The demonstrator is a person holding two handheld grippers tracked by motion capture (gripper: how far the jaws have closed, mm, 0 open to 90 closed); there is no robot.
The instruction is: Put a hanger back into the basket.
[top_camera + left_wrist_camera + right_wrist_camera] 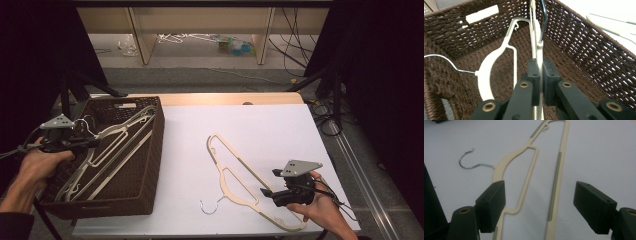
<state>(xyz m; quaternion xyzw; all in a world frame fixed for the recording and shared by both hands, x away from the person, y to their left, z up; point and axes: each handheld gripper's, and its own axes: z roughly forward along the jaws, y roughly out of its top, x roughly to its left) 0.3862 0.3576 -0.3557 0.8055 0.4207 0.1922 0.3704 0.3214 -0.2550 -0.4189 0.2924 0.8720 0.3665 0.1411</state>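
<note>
A dark brown woven wicker basket sits at the left of a white table. The left gripper hangs over the basket, its jaws clamped on a cream plastic clothes hanger held edge-on. In the left gripper view this hanger runs straight away from the jaws, its metal hook toward the far basket wall. More cream hangers lie in the basket, slanting from near left to far right.

On the table lies another cream hanger with grey grip strips, flat, its long axis running from far left to near right, its wire hook toward the near edge. The right gripper sits at its near end, jaws wide apart, straddling the bar without touching.
</note>
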